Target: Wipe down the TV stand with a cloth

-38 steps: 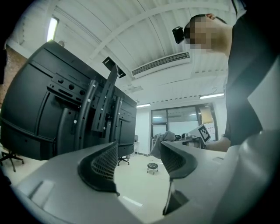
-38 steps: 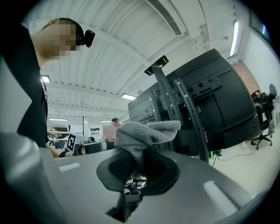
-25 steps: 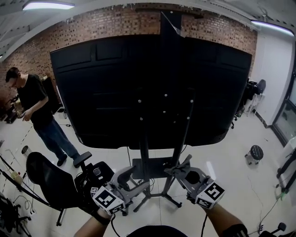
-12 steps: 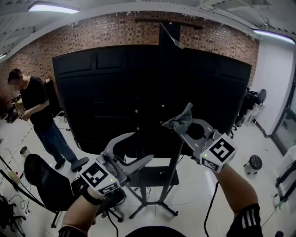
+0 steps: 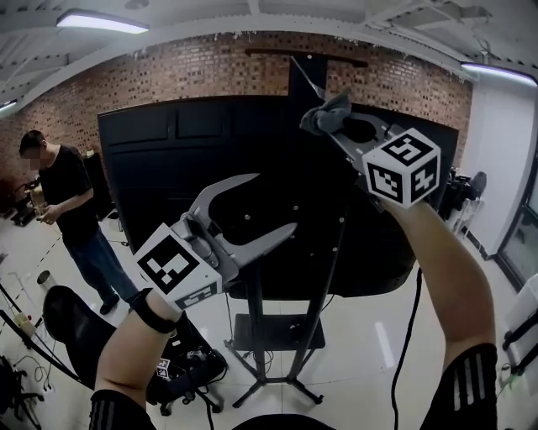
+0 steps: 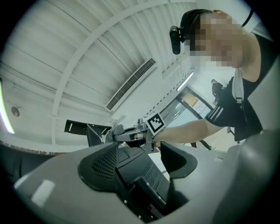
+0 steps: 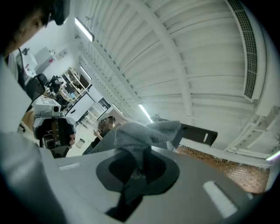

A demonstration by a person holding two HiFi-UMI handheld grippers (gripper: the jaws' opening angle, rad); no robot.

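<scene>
Right claw (image 5: 329,128) clamped on grey cloth (image 5: 328,111), held high beside top post of TV stand (image 5: 258,311). Left claw (image 5: 273,204) open, empty. Cloth looks soft, light, floppy; likely best pinched at bunched middle.

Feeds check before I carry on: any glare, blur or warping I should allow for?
Head view: heavy fisheye bows the brick wall and the strip light; the TV's back is near-black, with little detail. Left gripper view: sharp, but the ceiling curves; the mosaic over a face was added afterwards. Right gripper view: the grey cloth clamped in the jaws reads clearly; the corners vignette dark.
</scene>
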